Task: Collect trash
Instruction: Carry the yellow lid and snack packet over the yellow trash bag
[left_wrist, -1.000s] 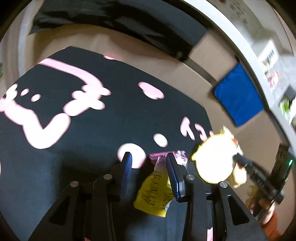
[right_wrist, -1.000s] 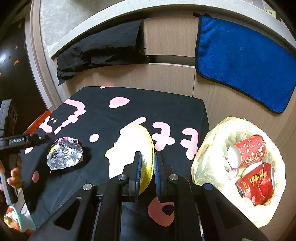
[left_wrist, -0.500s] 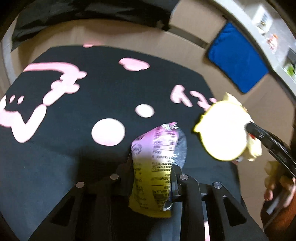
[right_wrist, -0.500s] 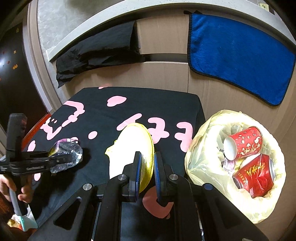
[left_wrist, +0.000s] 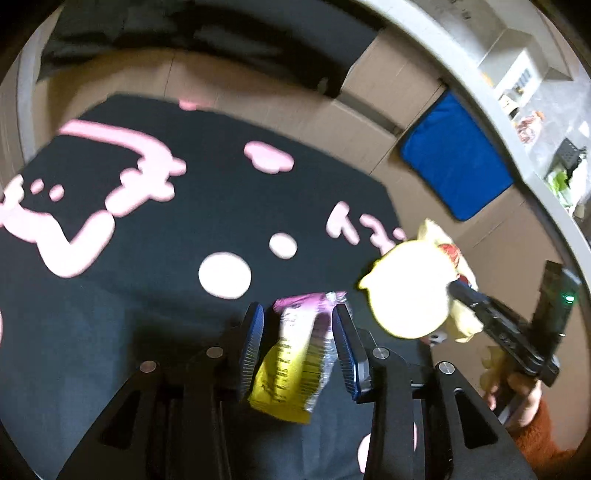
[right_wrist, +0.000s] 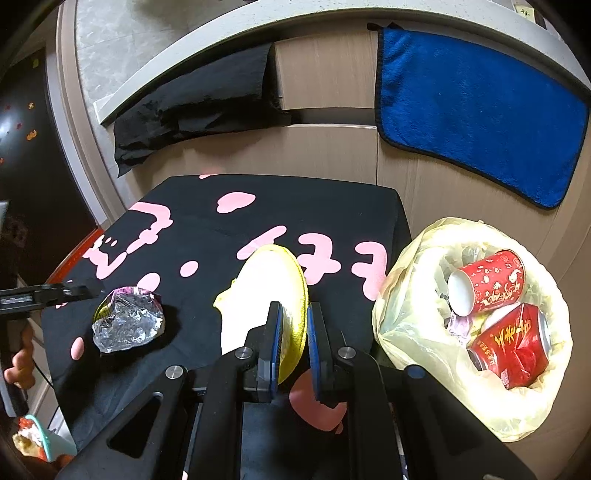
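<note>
My left gripper (left_wrist: 297, 330) tilts down over the black cloth (left_wrist: 155, 236), jaws opening around the snack wrapper (left_wrist: 295, 360), while my right gripper (right_wrist: 294, 341) pinches the yellow plate (right_wrist: 269, 295).

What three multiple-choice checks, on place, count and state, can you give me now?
1. The crumpled silver-lined snack wrapper lies: A on a chair; B on the black pink-patterned cloth; C on the floor.
2. Red containers in the pale yellow plastic bag: A one; B four; C two.
3. The right claw is: A shut on the round yellow plate; B wide open; C shut on a spoon.
B, it rests on the cloth; C, a red paper cup and a red can; A, it clamps the plate's rim.
</note>
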